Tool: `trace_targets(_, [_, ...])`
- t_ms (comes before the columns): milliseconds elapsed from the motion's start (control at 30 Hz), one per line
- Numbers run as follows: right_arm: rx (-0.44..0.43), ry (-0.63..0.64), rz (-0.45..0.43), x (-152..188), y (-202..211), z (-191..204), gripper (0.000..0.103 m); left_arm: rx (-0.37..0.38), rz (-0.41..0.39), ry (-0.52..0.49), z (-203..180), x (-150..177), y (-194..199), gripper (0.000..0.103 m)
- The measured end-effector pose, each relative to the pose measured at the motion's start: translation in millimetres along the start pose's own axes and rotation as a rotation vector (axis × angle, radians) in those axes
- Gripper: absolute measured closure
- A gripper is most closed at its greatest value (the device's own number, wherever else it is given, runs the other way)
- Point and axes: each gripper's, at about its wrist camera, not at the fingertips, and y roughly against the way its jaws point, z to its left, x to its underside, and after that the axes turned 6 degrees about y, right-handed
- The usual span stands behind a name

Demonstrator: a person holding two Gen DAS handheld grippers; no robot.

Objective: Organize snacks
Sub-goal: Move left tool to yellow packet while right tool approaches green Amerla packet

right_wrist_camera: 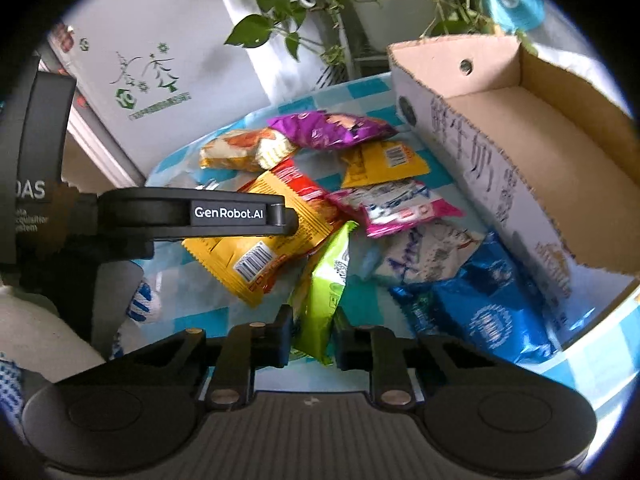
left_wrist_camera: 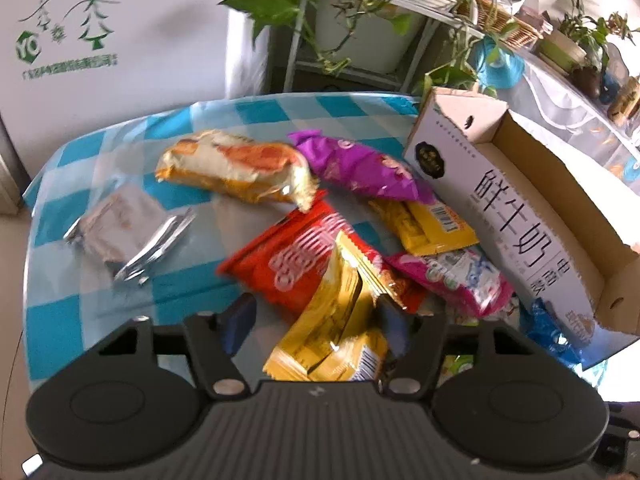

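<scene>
A: Nearest the lens, the right gripper [right_wrist_camera: 312,336] is clamping a green snack packet [right_wrist_camera: 326,292] between its two black fingers [right_wrist_camera: 276,338], pinching the lower end so the packet is standing tilted over the checked tablecloth [right_wrist_camera: 208,320].

B: And the left gripper [left_wrist_camera: 316,320]?

A: It is straddling a yellow packet [left_wrist_camera: 340,320]. The right-hand finger is touching the wrapper, but a gap is showing by the left-hand one, so I am reading it as not clenched yet.

B: Where are the snacks sitting?

A: They are lying heaped on the cloth just beside the open cardboard box [right_wrist_camera: 520,128], which is looking empty. A red packet [left_wrist_camera: 296,260] is lying under the yellow one, a pink packet [left_wrist_camera: 452,276] is resting near the box wall, and a blue packet [right_wrist_camera: 484,316] is leaning against the box foot.

B: What is worrying you?

A: The green packet is being held by a slippery edge, so it may be slipping out during a lift. The yellow one is overlapping the red, so a loose squeeze may be dragging both. And the two grippers are working close together, risking a knock.
</scene>
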Motion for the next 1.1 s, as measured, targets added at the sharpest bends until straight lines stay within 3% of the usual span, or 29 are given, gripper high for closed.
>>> trace_targets(200, [-0.089,0.005,0.054,6,2,2,0.082,-0.050,-0.005,0.003,17,8,18,0.043])
trace_targets(300, [-0.075,0.020,0.065,8,3,3,0.079,-0.065,-0.001,0.016,26,12,24,0.043])
trace_targets(367, [-0.048,0.010,0.068,8,4,1,0.071,-0.062,0.016,0.040,32,15,25,0.042])
trace_targets(500, [-0.025,0.021,0.039,7,9,2,0.039,-0.035,0.007,0.110,43,15,26,0.032])
trace_targets(567, [-0.016,0.043,0.027,8,9,6,0.033,-0.043,-0.003,0.133,44,14,26,0.023])
trace_targets(633, [-0.010,0.054,0.036,7,7,10,0.031,-0.058,-0.013,0.134,44,14,24,0.021])
trace_targets(800, [0.005,0.075,0.065,6,-2,17,0.027,-0.101,0.012,0.069,37,16,16,0.021])
trace_targets(900, [0.025,0.096,0.080,7,-6,22,0.020,-0.101,0.021,0.016,34,17,17,0.019])
trace_targets(1100, [0.074,0.096,0.115,8,-14,26,0.018,-0.114,0.031,-0.093,35,22,20,0.014])
